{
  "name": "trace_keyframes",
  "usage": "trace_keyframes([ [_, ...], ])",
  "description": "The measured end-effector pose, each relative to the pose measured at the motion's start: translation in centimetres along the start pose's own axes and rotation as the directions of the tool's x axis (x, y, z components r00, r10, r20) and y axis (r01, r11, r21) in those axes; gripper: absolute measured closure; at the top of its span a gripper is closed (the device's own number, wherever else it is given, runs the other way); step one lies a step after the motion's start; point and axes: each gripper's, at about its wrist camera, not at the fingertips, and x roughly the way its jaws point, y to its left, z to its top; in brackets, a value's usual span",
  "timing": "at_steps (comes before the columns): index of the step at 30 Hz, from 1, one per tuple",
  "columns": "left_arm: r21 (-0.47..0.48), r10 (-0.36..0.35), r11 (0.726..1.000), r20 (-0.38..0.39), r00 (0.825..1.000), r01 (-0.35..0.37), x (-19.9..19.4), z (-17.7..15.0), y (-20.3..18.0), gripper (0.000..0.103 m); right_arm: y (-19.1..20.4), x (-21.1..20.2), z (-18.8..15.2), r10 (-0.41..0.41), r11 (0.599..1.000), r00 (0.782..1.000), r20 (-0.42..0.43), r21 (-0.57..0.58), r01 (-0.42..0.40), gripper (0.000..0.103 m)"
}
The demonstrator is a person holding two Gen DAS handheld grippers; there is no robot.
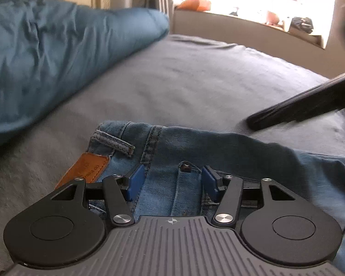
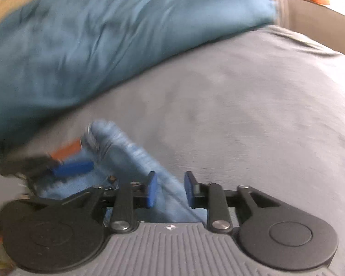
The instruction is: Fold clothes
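From my left wrist view the left gripper [image 1: 171, 184] stands open over the jeans [image 1: 184, 147] waistband on the grey bedsheet [image 1: 195, 76], while my right wrist view shows the right gripper [image 2: 170, 189] parted astride a denim fold, which may slump.

The left claw [image 1: 171, 181] and the right claw [image 2: 170, 189] look alike: blue pads on black linkage bars with silver screws, round black discs at each side, and a grey ribbed body marked with a small crosshair.
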Motion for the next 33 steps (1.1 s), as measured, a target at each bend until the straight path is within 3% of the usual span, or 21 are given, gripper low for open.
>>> trace_keyframes([
  [3, -0.029, 0.0, 1.0, -0.007, 1.0, -0.001, 0.1, 0.1, 0.3, 0.048, -4.5, -5.4, -1.6, -0.046, 0.994, 0.998, 0.05, 0.101, 0.041, 0.062],
  [9, -0.049, 0.04, 0.998, -0.025, 0.999, -0.041, 0.9, 0.9, 0.4, 0.048, -10.3, -16.0, -8.8, -0.222, 0.94, 0.973, 0.057, 0.278, 0.198, 0.059],
  [12, -0.059, 0.049, 0.997, -0.05, 0.998, -0.052, 1.5, 1.4, 0.5, 0.048, -10.9, -19.7, -12.4, -0.268, 0.916, 0.96, 0.082, 0.331, 0.227, 0.059],
  [15, -0.032, 0.07, 0.997, -0.063, 0.996, -0.072, 1.9, 1.7, 0.2, 0.047, -9.7, -21.5, -13.8, -0.26, 0.928, 0.956, 0.134, 0.309, 0.209, 0.059],
  [20, -0.028, 0.1, 0.994, -0.076, 0.992, -0.102, 2.5, 2.0, -0.2, 0.047, -5.6, -18.6, -11.8, -0.14, 0.982, 0.977, 0.158, 0.146, 0.117, 0.058],
  [25, -0.005, 0.126, 0.992, -0.064, 0.99, -0.126, 2.9, 1.7, -0.5, 0.046, -1.7, -10.2, -8.8, -0.181, 0.983, 0.983, 0.032, 0.001, 0.181, 0.061],
  [29, -0.006, 0.118, 0.993, -0.055, 0.992, -0.119, 3.1, 1.5, -0.2, 0.046, -2.6, -4.7, -8.1, -0.204, 0.978, 0.976, -0.075, 0.024, 0.206, 0.067],
  [31, -0.008, 0.109, 0.994, -0.047, 0.993, -0.109, 3.1, 1.4, 0.0, 0.046, -3.7, -3.8, -8.0, -0.188, 0.977, 0.977, -0.098, 0.079, 0.196, 0.088],
  [33, -0.009, 0.101, 0.995, -0.037, 0.994, -0.101, 3.1, 1.3, 0.2, 0.046, -4.6, -4.1, -8.1, -0.17, 0.975, 0.981, -0.09, 0.131, 0.181, 0.103],
])
